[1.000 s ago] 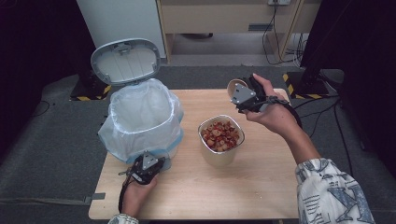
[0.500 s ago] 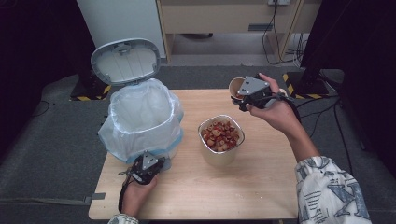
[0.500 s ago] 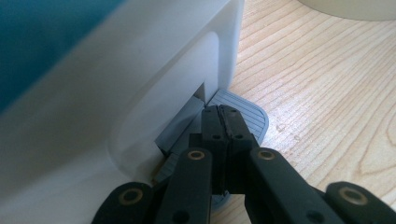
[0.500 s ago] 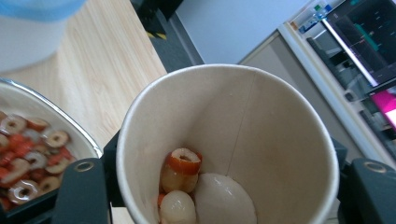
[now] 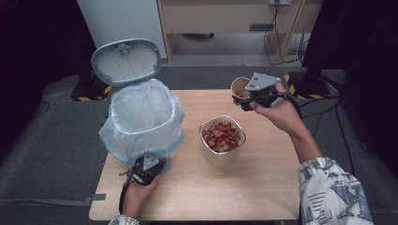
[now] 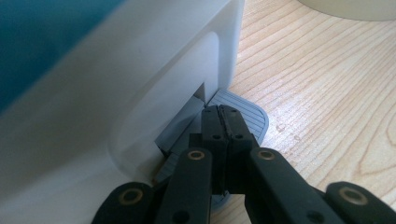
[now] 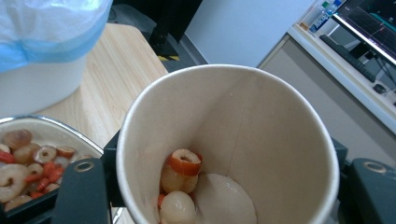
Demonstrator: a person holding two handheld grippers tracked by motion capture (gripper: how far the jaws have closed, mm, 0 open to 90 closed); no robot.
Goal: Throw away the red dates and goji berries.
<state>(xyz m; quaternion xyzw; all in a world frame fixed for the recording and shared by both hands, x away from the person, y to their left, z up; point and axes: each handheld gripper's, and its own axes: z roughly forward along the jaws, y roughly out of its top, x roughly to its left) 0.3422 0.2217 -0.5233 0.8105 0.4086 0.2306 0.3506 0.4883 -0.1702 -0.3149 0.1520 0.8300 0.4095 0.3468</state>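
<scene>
Paper cup (image 7: 229, 140): held in the right tool (image 5: 257, 96), jaws clamped on its sides, one black jaw visible at each side of the cup in the right gripper view. The cup is tilted, mouth toward the camera. Inside, at the bottom: a few fruit pieces (image 7: 181, 179), one with a red rim and a hole, one pale and round. In the high view the cup (image 5: 240, 87) is raised above the far right part of the table (image 5: 263, 187), beyond the bowl.

Bowl (image 5: 221, 140): stands on the table near the middle, just right of the bin, full of red and pale fruit pieces. It is apart from the cup; in the right gripper view its rim (image 7: 51, 126) lies low at left.

Bin (image 5: 143, 122): white, lined with a pale blue bag, stands at the left of the table. Its lid (image 5: 126, 61) is up, tipped back.

Left tool (image 6: 223, 122): jaws clenched together with nothing between them, tips resting on the grey ribbed pedal (image 6: 243, 114) at the bin's base. In the high view the left tool (image 5: 146, 168) sits at the bin's near side, low over the table.

Sleeve (image 5: 335, 192): patterned, on the right forearm at lower right.
</scene>
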